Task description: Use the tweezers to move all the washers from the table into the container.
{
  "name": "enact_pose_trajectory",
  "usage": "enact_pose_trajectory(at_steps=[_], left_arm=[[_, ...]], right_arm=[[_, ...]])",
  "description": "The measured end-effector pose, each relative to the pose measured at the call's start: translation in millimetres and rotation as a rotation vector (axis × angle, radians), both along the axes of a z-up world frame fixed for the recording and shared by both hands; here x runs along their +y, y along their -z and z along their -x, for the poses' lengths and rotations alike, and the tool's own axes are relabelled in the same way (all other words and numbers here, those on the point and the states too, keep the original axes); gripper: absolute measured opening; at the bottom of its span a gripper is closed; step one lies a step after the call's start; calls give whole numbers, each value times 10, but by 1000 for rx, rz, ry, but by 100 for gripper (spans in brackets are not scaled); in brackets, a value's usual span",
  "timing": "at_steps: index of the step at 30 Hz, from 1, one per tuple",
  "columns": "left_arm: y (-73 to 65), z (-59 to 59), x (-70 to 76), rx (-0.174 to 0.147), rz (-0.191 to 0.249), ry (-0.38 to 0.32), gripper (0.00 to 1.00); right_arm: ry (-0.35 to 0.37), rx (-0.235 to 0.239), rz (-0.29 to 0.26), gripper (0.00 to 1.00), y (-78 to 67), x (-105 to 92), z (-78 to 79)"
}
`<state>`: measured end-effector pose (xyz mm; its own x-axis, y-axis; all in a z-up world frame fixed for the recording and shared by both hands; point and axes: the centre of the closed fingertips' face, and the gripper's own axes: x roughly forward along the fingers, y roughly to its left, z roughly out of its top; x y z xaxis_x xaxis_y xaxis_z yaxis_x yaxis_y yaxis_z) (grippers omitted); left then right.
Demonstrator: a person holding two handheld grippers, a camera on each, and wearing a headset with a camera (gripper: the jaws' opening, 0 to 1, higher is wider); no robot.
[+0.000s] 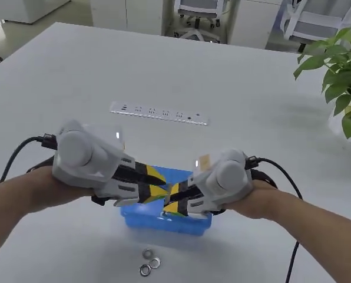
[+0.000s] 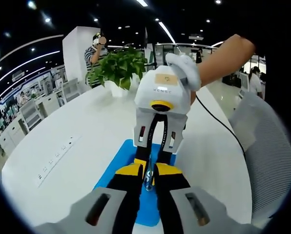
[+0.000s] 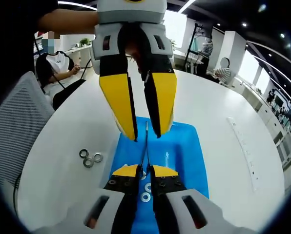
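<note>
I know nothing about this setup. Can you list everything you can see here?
table: one, white, under everything
container: one, blue, below the claws
washers on the table: three, silvery, just in front of the container
washers in the container: at least two, silvery
tweezers: one, metal, between the claw tips
power strip: one, white, mid-table
plant: one, green, right side
left claw: one, yellow-black tips, over the container
right claw: one, yellow-black tips, shut on the tweezers

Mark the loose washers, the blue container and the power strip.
loose washers (image 1: 155,263), head view, middle washer of the three.
blue container (image 1: 164,221), head view, front wall.
power strip (image 1: 158,113), head view, middle of its top.
</note>
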<state>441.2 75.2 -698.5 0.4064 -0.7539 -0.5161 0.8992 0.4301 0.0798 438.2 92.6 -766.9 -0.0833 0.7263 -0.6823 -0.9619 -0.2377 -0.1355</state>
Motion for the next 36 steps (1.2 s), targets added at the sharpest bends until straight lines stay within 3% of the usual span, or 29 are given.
enact_pose_trajectory(at_steps=[16, 22, 36], left_arm=[[-4, 4, -87, -15, -26, 23, 6], [-34, 7, -95, -29, -29, 24, 6], [-131, 6, -66, -29, -12, 17, 6]], right_arm=[[-24, -35, 14, 12, -8, 21, -9], [-27, -35, 9, 13, -50, 28, -1], [7, -21, -9, 19, -170, -26, -9]])
